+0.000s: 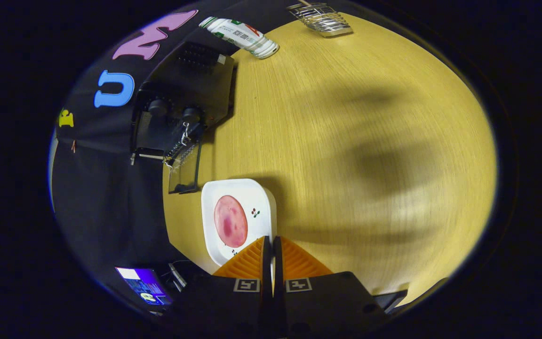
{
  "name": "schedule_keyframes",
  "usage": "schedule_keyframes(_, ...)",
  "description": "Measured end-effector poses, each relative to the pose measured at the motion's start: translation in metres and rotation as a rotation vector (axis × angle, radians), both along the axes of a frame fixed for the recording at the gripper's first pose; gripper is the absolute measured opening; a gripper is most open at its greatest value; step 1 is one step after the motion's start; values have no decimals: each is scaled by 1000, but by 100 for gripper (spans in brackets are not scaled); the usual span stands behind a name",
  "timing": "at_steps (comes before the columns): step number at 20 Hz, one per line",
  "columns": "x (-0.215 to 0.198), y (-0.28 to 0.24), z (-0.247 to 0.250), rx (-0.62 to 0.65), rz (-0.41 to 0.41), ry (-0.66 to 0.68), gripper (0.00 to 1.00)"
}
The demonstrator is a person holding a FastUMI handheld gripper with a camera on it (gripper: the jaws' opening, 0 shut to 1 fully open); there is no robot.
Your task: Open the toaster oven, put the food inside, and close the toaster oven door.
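Observation:
A black toaster oven (181, 94) stands at the table's edge against the booth wall, well beyond my fingers. Its glass door (184, 172) is swung open towards the plate. A white square plate (257, 188) lies between the oven and me, with a round pink slice of ham (230, 221) on it. My gripper (271, 239) looks down on the table. Its fingertips sit over the plate's near edge, beside the ham. The fingers are shut with only a thin slit between them and nothing held.
The wooden table (346, 141) stretches wide beyond the plate, crossed by soft shadows. A white bottle (240, 35) lies on its side past the oven. A wire basket (320, 19) stands at the far end. A lit screen (144, 285) sits off the table.

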State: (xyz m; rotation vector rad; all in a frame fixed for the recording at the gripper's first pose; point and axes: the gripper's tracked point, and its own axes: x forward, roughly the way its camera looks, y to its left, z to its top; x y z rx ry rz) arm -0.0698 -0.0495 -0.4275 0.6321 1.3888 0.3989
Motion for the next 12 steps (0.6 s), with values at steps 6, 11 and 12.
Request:
schedule_keyframes(6, -3, 48, 44, 70, -171, -19, 5)
schedule_keyframes(11, 13, 112, 72, 95, -335, -46, 5)
schedule_keyframes(12, 17, 125, 75, 97, -358, -52, 5)
